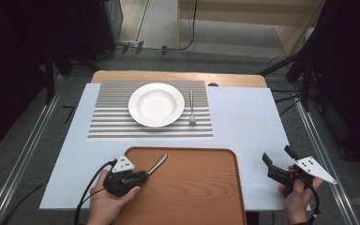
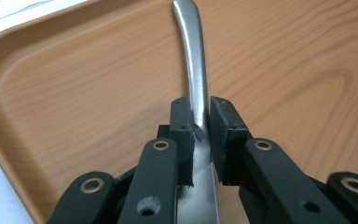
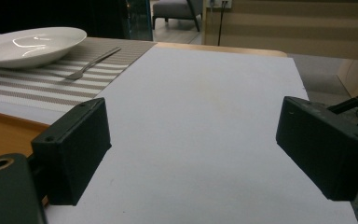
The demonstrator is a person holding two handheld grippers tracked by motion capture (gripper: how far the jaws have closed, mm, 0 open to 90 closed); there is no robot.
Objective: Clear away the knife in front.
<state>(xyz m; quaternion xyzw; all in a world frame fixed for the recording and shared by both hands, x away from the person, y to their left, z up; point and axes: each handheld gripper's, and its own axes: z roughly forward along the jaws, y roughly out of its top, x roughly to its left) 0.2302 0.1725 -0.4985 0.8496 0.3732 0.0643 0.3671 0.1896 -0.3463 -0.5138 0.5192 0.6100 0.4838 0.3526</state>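
Both hands sat at the near edge of the table (image 1: 243, 117), each holding a pair of tongs. Left tongs (image 2: 200, 135) were clamped on a shiny metal utensil (image 2: 193, 70), the two black pads pressed against its flat part from both sides. Its curved handle pointed away over the wooden tray (image 2: 74, 93). From the high view, the left tongs (image 1: 143, 176) and the left hand (image 1: 110, 199) were over the near left part of the tray (image 1: 192, 187), and the utensil (image 1: 158, 163) stuck out toward the far right. I could not tell which kind of utensil it was, since its other end was hidden.

Right tongs (image 3: 191, 154) were wide apart and held nothing, with white table (image 3: 205, 116) under them. In the high view the right tongs (image 1: 278, 158) and the right hand (image 1: 297, 197) were to the right of the tray, near the table's right edge.

Farther off lay a striped mat (image 1: 117, 122). A white plate (image 1: 156, 104) sat on it, and a fork (image 1: 192, 108) lay just to the right of the plate, also on the mat.
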